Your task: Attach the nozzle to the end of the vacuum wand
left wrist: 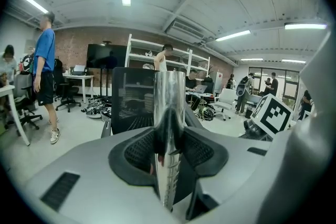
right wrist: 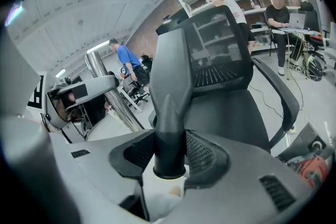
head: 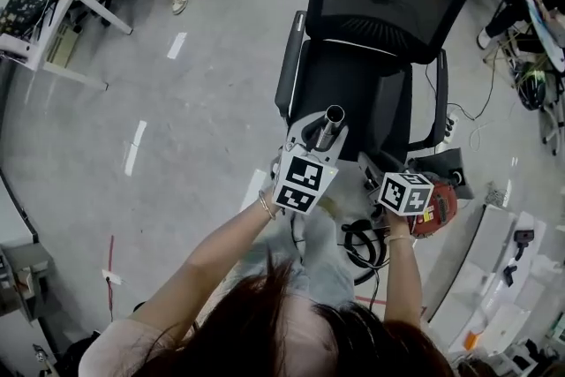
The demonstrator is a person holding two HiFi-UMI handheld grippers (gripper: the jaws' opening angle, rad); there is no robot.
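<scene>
Item 1, left gripper (left wrist: 169,152): jaws clamped on the chrome wand (left wrist: 169,102), whose open end rose toward twelve o'clock.
Item 2, right gripper (right wrist: 169,157): jaws closed on the black nozzle (right wrist: 170,92) just above its round collar, tip pointing away. From it the wand lay at ten o'clock, apart.
Item 3, beyond: office chair (head: 388,13).
Handling note: I judged the collar had to be turned to face the wand's mouth, with both axes lined up, then pushed straight on.

Grey floor (head: 203,101) bears a black office chair (head: 371,57); white tape strips (head: 135,146) lie near it.
</scene>
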